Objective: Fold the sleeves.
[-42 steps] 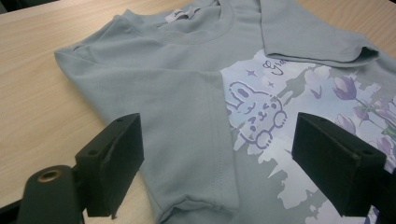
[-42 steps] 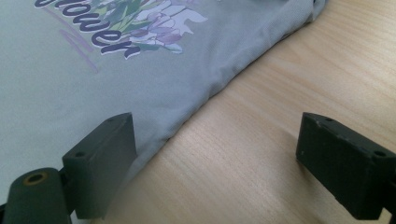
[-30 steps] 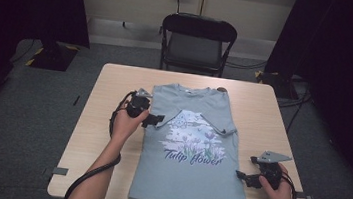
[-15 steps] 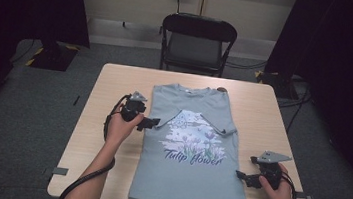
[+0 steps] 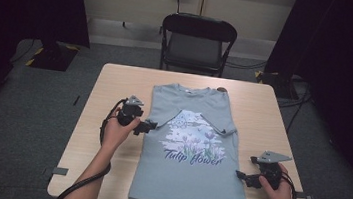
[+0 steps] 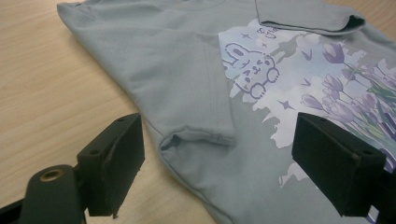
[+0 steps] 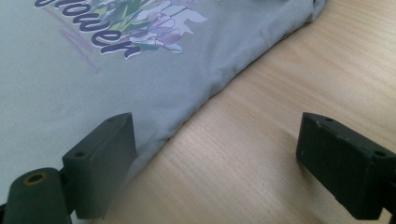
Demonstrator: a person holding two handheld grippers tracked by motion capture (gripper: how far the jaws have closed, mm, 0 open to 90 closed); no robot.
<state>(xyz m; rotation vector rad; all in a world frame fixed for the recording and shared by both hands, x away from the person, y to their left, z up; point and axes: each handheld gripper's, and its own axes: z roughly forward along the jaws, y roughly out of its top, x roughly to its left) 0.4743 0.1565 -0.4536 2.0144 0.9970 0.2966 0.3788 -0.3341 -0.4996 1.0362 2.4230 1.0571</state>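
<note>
- T-shirt (image 5: 193,152) flat on table (image 5: 99,100), collar twd far edge; both sleeves folded in, body fold left.
- My left gripper (image 5: 151,126) released, at shirt's left edge.
- My right gripper (image 5: 242,176) released, nr hem corner.

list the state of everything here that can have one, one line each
t-shirt: flat on the table, print up, both sleeves folded in over the front
left gripper: jaws open, at the shirt's left edge by the folded sleeve, holding nothing
right gripper: jaws open, at the shirt's right edge near the hem, holding nothing
folding chair: unfolded, upright, seat empty
table: upright, bearing the shirt
</note>
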